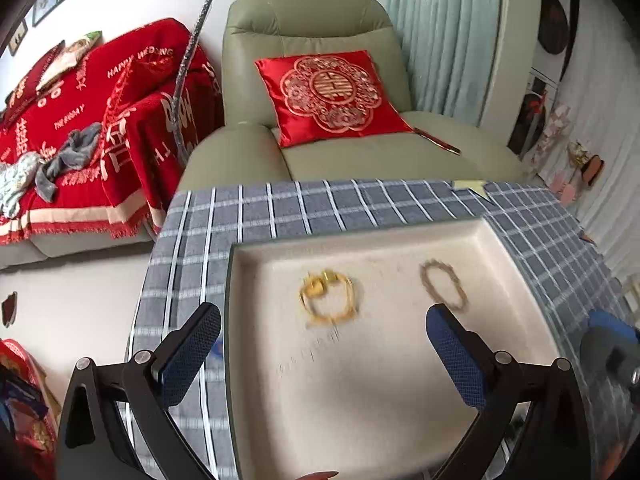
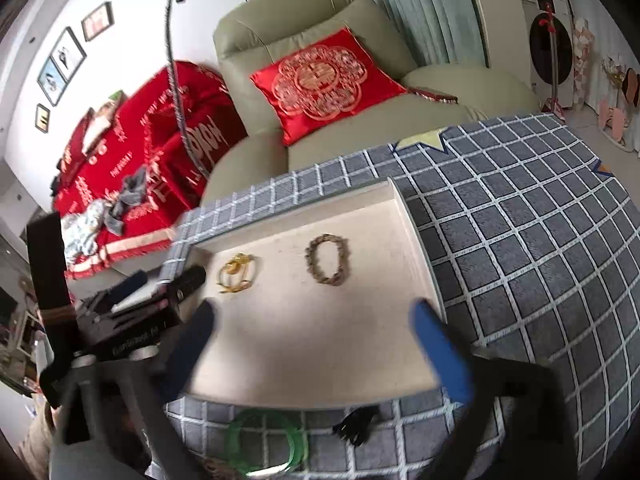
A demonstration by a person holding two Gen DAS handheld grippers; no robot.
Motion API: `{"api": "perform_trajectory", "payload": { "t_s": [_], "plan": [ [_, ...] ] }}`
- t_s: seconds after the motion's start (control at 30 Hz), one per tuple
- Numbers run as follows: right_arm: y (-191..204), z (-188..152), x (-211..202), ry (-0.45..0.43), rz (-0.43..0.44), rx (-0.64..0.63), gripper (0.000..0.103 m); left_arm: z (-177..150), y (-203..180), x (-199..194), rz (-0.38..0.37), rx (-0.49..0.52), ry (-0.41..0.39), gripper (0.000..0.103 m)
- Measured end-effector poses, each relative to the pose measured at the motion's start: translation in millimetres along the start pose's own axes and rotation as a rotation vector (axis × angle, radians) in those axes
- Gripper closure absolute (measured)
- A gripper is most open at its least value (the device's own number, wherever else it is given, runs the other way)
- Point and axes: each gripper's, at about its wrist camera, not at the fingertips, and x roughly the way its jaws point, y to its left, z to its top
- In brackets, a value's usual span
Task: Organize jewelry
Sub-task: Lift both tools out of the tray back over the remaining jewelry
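A cream tray (image 1: 360, 392) lies on a grey plaid tablecloth (image 1: 280, 204). In it lie a gold bracelet (image 1: 329, 299) and a brown beaded bracelet (image 1: 443, 289); both also show in the right wrist view, the gold one (image 2: 237, 273) and the beaded one (image 2: 327, 259). My left gripper (image 1: 320, 332) is open and empty above the tray's near left part. My right gripper (image 2: 312, 320) is open and empty above the tray's near edge (image 2: 304, 398). A green bangle (image 2: 267, 442) and a small black item (image 2: 356, 424) lie on the cloth in front of the tray.
A green armchair (image 1: 320, 80) with a red cushion (image 1: 330, 96) stands behind the table. A sofa with a red throw (image 1: 80, 128) is at the left. The left gripper's body (image 2: 140, 312) shows at the tray's left edge in the right wrist view.
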Motion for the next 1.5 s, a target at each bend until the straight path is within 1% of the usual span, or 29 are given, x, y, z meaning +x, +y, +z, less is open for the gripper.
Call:
{"api": "perform_trajectory", "payload": {
  "t_s": [0.1, 0.2, 0.3, 0.43, 0.57, 0.63, 0.77, 0.87, 0.97, 1.13, 1.27, 1.5],
  "plan": [
    [7.2, -9.9, -20.5, -0.041, 0.009, -0.013, 0.0, -13.8, 1.1, -18.8, -0.024, -0.006, 0.01, 0.0],
    [13.1, -20.5, -40.2, -0.066, 0.015, -0.017, 0.0, -31.1, -1.7, -38.1, -0.025, 0.005, 0.007, 0.0],
    [18.4, -29.4, -53.5, -0.038, 0.002, -0.023, 0.0, -49.8, -2.7, -57.6, -0.023, 0.015, -0.008, 0.0],
    [19.2, -43.5, -69.4, -0.02, -0.015, -0.034, 0.0, -74.6, 5.0, -78.0, -0.008, -0.01, -0.024, 0.0],
    [18.5, -60.3, -80.8, 0.004, -0.024, -0.047, 0.0, -98.9, 13.6, -83.8, 0.031, -0.019, -0.008, 0.0],
    [16.8, -68.6, -85.0, 0.011, -0.027, -0.049, 0.0, -112.0, 17.2, -82.4, 0.011, -0.011, 0.025, 0.0],
    [11.5, -86.0, -85.0, 0.041, -0.045, -0.045, 0.0, -137.9, 19.0, -82.8, 0.005, -0.007, 0.056, 0.0],
    [6.3, -100.6, -80.1, 0.082, -0.068, -0.044, 0.0, -154.3, 13.7, -81.1, 0.026, 0.035, 0.067, 0.0],
    [1.6, -116.7, -77.5, 0.112, -0.105, -0.051, 0.0, -164.7, 11.1, -80.8, 0.04, 0.062, 0.072, 0.0],
    [-10.6, -137.6, -71.2, 0.16, -0.146, -0.029, 0.0, -171.9, 14.6, -77.6, 0.037, 0.049, 0.093, 0.0],
    [-21.1, -146.2, -68.0, 0.18, -0.161, 0.002, 0.0, -175.3, 16.5, -75.1, 0.04, 0.042, 0.101, 0.0],
    [-31.8, -148.6, -64.3, 0.179, -0.203, 0.036, 0.0, -176.8, 9.4, -74.2, 0.036, 0.054, 0.095, 0.0]
  ]
}}
